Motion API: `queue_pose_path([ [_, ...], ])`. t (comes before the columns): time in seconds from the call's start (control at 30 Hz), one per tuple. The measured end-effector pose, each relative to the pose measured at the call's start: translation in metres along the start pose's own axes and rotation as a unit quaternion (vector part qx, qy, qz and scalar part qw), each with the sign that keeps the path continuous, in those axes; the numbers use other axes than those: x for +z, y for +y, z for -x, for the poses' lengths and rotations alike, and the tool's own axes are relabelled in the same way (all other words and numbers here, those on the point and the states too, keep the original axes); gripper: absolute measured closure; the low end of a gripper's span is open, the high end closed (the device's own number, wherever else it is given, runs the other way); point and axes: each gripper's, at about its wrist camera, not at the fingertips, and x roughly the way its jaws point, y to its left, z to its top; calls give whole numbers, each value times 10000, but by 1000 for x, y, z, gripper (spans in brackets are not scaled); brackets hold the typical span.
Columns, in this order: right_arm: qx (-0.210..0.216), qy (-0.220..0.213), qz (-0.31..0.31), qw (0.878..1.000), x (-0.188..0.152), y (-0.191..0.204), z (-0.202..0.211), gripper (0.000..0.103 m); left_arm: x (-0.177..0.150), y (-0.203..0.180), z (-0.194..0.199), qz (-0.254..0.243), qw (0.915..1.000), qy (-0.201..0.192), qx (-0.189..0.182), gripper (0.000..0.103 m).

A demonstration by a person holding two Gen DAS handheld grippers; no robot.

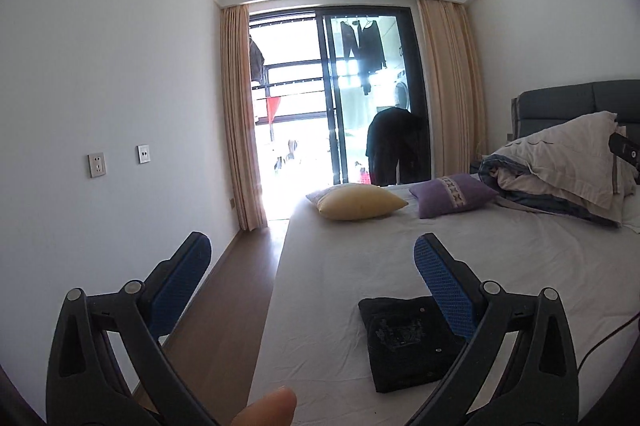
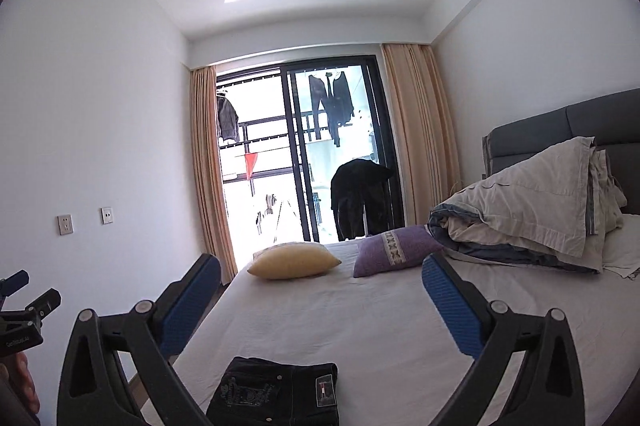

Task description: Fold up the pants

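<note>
Two grippers: left gripper (image 1: 312,266) and right gripper (image 2: 320,290), both with fingers spread wide, holding nothing.
Pants: black pants (image 1: 412,342) folded into a compact square, lower centre-right of the left view, on the white bed (image 1: 400,246), clear of both grippers.
Progress: looks finished.
Risk: a spread finger dipping low could snag the top layer and undo the fold.
Nearby: yellow pillow (image 1: 356,202), well apart.
</note>
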Motion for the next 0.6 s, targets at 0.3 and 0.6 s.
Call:
queue_pose_path([
  [0.3, -168, 674, -42, 9976, 3, 14, 21, 0, -4, -27, 27, 142, 9940, 1065, -220, 0],
  [0.6, -272, 2182, 208, 9753, -57, 33, -5, 0, -64, -57, -13, 153, 9715, 2308, -518, 0],
])
